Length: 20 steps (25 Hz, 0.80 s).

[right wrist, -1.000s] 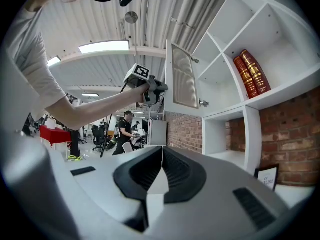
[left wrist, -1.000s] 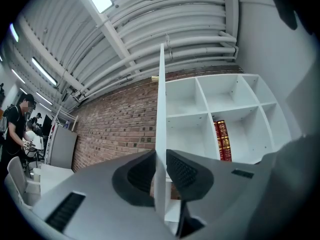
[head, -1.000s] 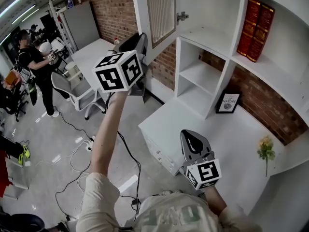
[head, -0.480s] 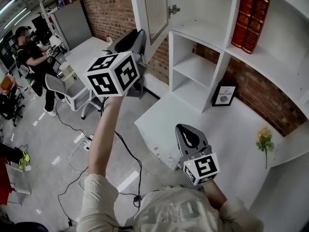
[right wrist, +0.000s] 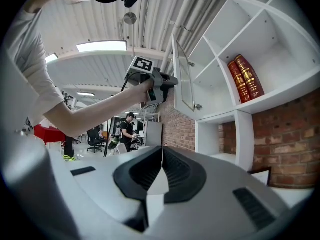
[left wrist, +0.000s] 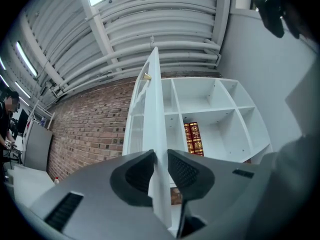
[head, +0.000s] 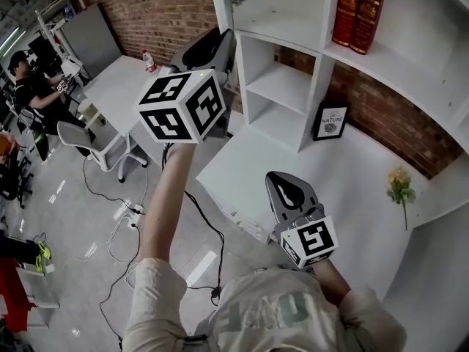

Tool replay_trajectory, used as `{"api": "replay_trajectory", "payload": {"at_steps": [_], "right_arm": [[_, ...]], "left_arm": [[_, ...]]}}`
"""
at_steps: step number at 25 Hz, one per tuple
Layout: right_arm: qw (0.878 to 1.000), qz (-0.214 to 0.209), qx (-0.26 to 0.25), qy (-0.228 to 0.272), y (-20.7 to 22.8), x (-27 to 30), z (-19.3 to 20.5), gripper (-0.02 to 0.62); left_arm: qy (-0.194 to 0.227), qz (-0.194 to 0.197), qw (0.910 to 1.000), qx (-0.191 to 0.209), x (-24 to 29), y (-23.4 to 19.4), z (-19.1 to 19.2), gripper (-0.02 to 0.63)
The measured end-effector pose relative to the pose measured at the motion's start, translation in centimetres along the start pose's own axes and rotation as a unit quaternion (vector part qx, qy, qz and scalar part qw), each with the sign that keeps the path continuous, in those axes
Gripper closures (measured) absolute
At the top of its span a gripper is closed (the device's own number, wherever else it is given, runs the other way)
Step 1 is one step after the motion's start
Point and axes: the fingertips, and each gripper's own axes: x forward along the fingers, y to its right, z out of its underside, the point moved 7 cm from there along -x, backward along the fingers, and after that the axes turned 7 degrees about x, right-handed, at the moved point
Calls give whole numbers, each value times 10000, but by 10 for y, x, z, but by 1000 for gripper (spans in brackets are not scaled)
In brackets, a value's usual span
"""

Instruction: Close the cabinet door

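The white cabinet door (left wrist: 150, 119) stands open from the white shelf unit (left wrist: 215, 109), and I see it edge-on in the left gripper view. My left gripper (left wrist: 160, 171) has the door's free edge between its jaws. The jaws are opening; the left pad (left wrist: 137, 176) lies against the door and a hairline gap shows at the right pad. In the right gripper view the left gripper (right wrist: 167, 81) is raised at the edge of the door (right wrist: 182, 79). My right gripper (head: 287, 185) hangs low over the white desk (head: 352, 196), shut with nothing in it.
Two red books (head: 357, 9) stand on an upper shelf. A framed picture (head: 331, 121) and a yellow flower (head: 399, 185) are on the desk. An office chair (head: 209, 50), floor cables (head: 124, 218) and a seated person (head: 29, 86) are to the left.
The left gripper has carried the door edge toward the shelf unit, so the door has swung partway in. The head view shifted with it. The right gripper stayed put.
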Motion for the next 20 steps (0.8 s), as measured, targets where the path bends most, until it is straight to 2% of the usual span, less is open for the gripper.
{"api": "replay_trajectory", "payload": {"at_steps": [5,10,12,16,20], "right_arm": [[9997,248,-54,57,9,-14,-6,578],[9963,839,-165,133,28,-40,-15,578],[9939,1087,-132,120,36,-53,-14,578],[9881,1532,-64,93,53,-76,-12,578],[9842,1768,-97,74,60,-88,-13,578]], "left_arm": [[-7,232,9997,120,33,32,2,508],[-188,565,9982,27,84,67,10,512],[-233,537,9982,143,98,76,12,511],[-248,495,9984,63,112,84,14,511],[-386,433,9981,198,126,91,16,511]]}}
